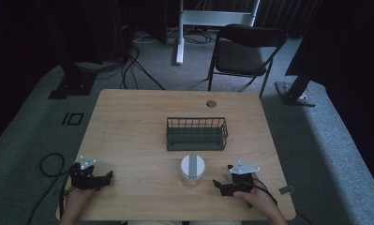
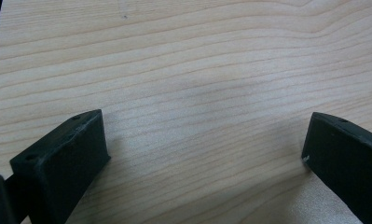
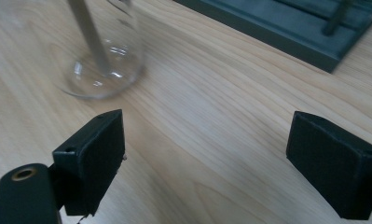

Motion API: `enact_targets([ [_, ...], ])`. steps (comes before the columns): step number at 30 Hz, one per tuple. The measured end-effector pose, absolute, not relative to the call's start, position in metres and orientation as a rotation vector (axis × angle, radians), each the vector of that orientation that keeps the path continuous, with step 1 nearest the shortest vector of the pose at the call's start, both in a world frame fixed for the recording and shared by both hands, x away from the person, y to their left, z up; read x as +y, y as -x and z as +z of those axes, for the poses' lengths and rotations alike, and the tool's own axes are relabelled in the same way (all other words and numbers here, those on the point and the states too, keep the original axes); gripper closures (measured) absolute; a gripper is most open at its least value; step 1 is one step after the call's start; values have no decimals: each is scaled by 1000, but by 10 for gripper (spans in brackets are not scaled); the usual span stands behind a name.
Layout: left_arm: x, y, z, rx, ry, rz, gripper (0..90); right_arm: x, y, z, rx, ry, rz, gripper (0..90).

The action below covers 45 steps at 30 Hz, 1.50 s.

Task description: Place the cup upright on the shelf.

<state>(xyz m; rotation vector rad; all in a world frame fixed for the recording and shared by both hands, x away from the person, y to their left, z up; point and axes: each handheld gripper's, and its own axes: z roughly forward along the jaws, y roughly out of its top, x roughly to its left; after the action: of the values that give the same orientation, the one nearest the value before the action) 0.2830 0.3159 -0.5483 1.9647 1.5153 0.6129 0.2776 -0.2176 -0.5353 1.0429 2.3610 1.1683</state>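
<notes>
The clear glass jar [image 3: 102, 56] is cut off above its round base; both the left tool [image 2: 204, 154] and right tool [image 3: 207, 163] stand spread over the grained wooden counter [image 1: 128, 136].

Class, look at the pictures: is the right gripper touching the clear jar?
Apart. In the right gripper view, bare wood lies between the open jaws of the right gripper and the jar; the high view shows that gap too.

Glass jar [image 3: 102, 56] cropped at top edge in right gripper view, its contents blurred; wire basket [image 3: 286, 28] cut off at top and right; person's forearms cut by high view's bottom edge.
</notes>
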Motion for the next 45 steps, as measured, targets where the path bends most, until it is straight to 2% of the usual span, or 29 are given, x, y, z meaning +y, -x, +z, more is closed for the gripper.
enact_targets([
  [45, 316, -283, -548, 1517, -1963, 613, 2, -153, -277, -536, 2385, -858, 1424, 112],
])
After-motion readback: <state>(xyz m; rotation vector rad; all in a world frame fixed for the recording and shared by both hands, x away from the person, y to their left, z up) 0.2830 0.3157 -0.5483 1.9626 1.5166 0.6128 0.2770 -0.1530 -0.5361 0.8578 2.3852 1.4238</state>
